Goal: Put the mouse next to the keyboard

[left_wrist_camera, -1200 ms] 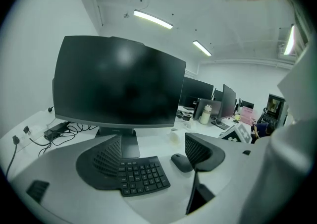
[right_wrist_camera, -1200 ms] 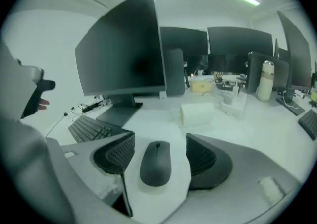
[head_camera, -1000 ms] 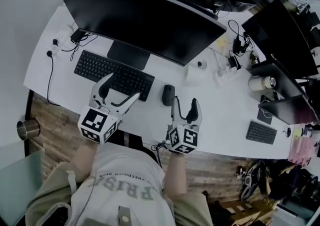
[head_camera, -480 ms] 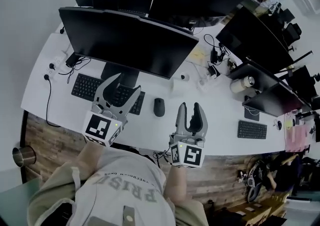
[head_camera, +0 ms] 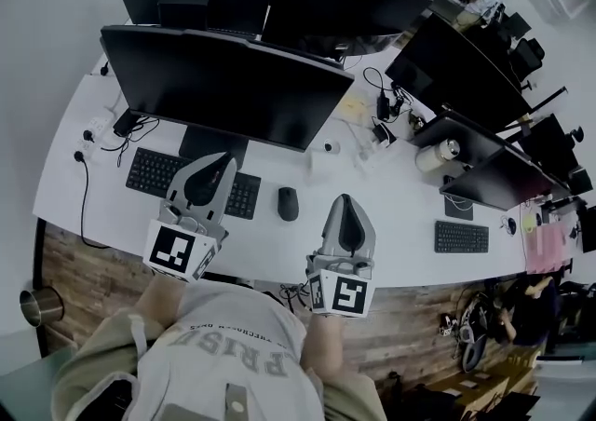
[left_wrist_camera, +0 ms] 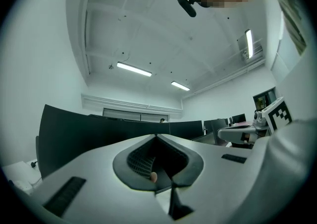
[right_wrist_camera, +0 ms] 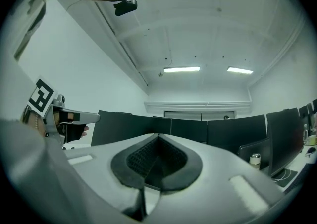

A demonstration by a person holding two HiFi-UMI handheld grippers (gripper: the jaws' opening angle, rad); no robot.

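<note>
In the head view the mouse (head_camera: 288, 203) lies flat on the white counter (head_camera: 102, 214), just beside the right end of the keyboard (head_camera: 149, 172). A narrow strip of bare counter runs between them, and both sit in front of the wide monitor (head_camera: 223, 84). Neither claw touches the mouse. The left claw (head_camera: 226, 164) hangs over the middle of the keyboard with its jaws pressed together. The right claw (head_camera: 345, 201) hangs to the right of the mouse and nearer the person, and its jaws are together as well. A second keyboard (head_camera: 461, 237) lies well apart along the counter to the right and seems to have no part in this. In the left gripper view the left claw (left_wrist_camera: 157, 138) is tipped up toward the ceiling lights (left_wrist_camera: 134, 69) and a row of dark monitors (left_wrist_camera: 99, 134). Its jaws meet at the tip with nothing held between them, and the other claw's marker cube (left_wrist_camera: 277, 113) shows at the right edge. In the right gripper view the right claw (right_wrist_camera: 158, 138) likewise points up at the ceiling lights (right_wrist_camera: 182, 69) over dark monitors (right_wrist_camera: 223, 136), closed and empty, with no mouse or counter in sight. Judging from how things lie, the placing looks done: the mouse rests on its own next to the keyboard, and both claws are clear of it and carry nothing. At most it might be nudged closer to the keyboard, though the gap already looks small enough to count.
</note>
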